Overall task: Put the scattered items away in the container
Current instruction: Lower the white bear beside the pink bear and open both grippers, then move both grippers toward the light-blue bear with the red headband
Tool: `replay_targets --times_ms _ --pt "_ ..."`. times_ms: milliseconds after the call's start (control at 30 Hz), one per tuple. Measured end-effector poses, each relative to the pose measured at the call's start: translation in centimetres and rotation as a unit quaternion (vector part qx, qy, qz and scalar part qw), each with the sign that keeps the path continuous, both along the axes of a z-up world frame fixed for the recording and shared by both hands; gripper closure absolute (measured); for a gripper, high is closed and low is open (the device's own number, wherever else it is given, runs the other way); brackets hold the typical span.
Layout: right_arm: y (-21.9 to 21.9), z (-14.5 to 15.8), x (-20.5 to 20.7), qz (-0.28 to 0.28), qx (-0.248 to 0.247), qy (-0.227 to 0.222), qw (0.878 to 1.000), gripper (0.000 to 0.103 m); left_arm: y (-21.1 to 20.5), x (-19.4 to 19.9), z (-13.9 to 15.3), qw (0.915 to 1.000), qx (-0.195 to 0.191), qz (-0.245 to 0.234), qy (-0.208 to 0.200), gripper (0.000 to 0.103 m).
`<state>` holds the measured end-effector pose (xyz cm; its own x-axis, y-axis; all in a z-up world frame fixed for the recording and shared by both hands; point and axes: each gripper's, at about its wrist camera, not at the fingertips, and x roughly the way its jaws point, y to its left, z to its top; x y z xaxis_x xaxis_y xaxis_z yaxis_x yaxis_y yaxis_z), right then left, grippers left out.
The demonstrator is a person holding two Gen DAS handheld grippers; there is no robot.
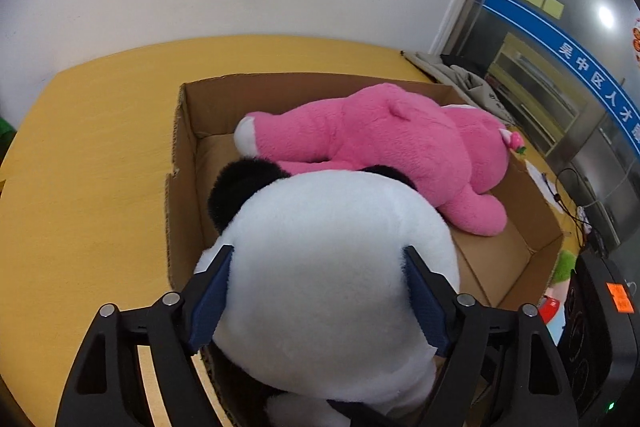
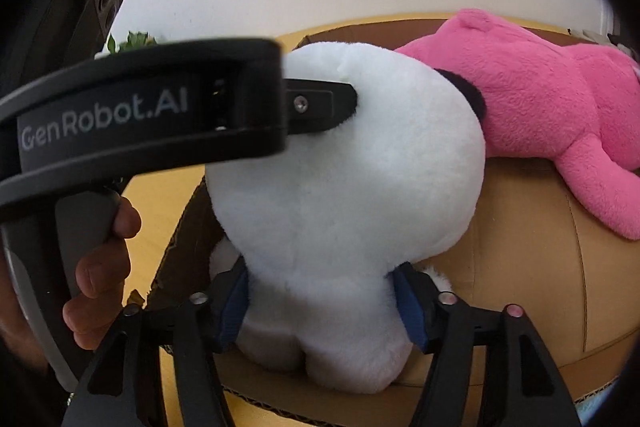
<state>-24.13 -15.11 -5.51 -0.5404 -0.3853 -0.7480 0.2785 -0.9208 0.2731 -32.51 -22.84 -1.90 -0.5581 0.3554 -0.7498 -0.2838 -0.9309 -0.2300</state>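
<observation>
We see yellow table [image 1: 100, 147], frame center-left; cardboard box [image 1: 186, 131] directly on it; crumpled grey cloth [image 1: 460, 77] at upper right table edge.

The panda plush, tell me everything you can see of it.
The panda plush is white fluffy fabric with black ears, seen from behind. It sits at the near end of the cardboard box, against the pink plush. The left claw flanks its head and the right claw its lower body, pads touching fur.
</observation>
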Motion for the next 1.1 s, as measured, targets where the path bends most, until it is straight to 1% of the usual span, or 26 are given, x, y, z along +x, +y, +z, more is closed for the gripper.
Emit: replay_targets --times_ms 33,100,167,200,233,267,300,367,467,533,667,767,833,933,1100 --pt "-0.2 0.1 0.2 0.004 0.004 -0.003 1.000 0.026 0.0 0.1 0.2 1.0000 -0.002 0.006 0.000 0.012" --pt "0.1 0.4 0.8 0.011 0.002 -0.006 1.000 0.025 0.1 1.3 1.4 0.9998 -0.005 0.017 0.011 0.012" --pt "1.2 1.5 2.0 0.011 -0.002 -0.001 1.000 0.023 0.3 2.7 3.0 0.9988 -0.019 0.039 0.022 0.013" --pt "2.1 2.6 3.2 0.009 0.006 0.019 1.000 0.023 0.4 4.0 4.2 0.9977 -0.025 0.051 0.038 0.012" --pt "3.1 3.7 4.6 0.007 0.015 0.045 0.999 0.022 0.7 5.4 5.5 0.9964 -0.025 0.057 0.059 0.010" --pt "4.1 4.7 5.9 0.004 0.015 0.060 0.998 0.021 0.9 7.1 6.7 0.9948 -0.023 0.061 0.079 0.007" --pt "5.3 5.7 7.3 0.001 0.011 0.072 0.997 0.021 1.2 8.9 7.8 0.9927 -0.023 0.068 0.097 0.001" --pt "7.4 7.5 10.0 -0.005 0.012 0.090 0.996 0.020 2.3 12.3 9.5 0.9883 -0.023 0.081 0.127 0.000" --pt "10.0 9.0 12.6 -0.017 0.037 0.121 0.992 0.019 4.3 16.8 10.7 0.9845 -0.024 0.093 0.147 0.000" --pt "11.2 9.9 12.7 -0.027 0.052 0.135 0.989 0.019 5.8 19.3 10.8 0.9839 -0.027 0.104 0.143 0.000" --pt "15.4 11.1 16.3 -0.044 0.077 0.152 0.984 0.019 8.0 23.7 10.6 0.9845 0.000 0.118 0.130 0.000" --pt "17.2 10.6 16.3 -0.047 0.097 0.155 0.982 0.019 9.9 26.1 10.2 0.9834 -0.016 0.126 0.130 0.000" --pt "17.8 10.8 17.1 -0.040 0.109 0.157 0.981 0.019 11.1 27.6 10.0 0.9841 -0.011 0.121 0.130 0.000" --pt "19.1 11.2 17.8 -0.047 0.114 0.163 0.979 0.019 12.7 28.7 9.5 0.9860 0.002 0.110 0.125 0.000" --pt "20.2 11.5 18.6 -0.050 0.116 0.169 0.977 0.019 15.1 29.3 9.0 0.9886 0.002 0.095 0.117 0.000"
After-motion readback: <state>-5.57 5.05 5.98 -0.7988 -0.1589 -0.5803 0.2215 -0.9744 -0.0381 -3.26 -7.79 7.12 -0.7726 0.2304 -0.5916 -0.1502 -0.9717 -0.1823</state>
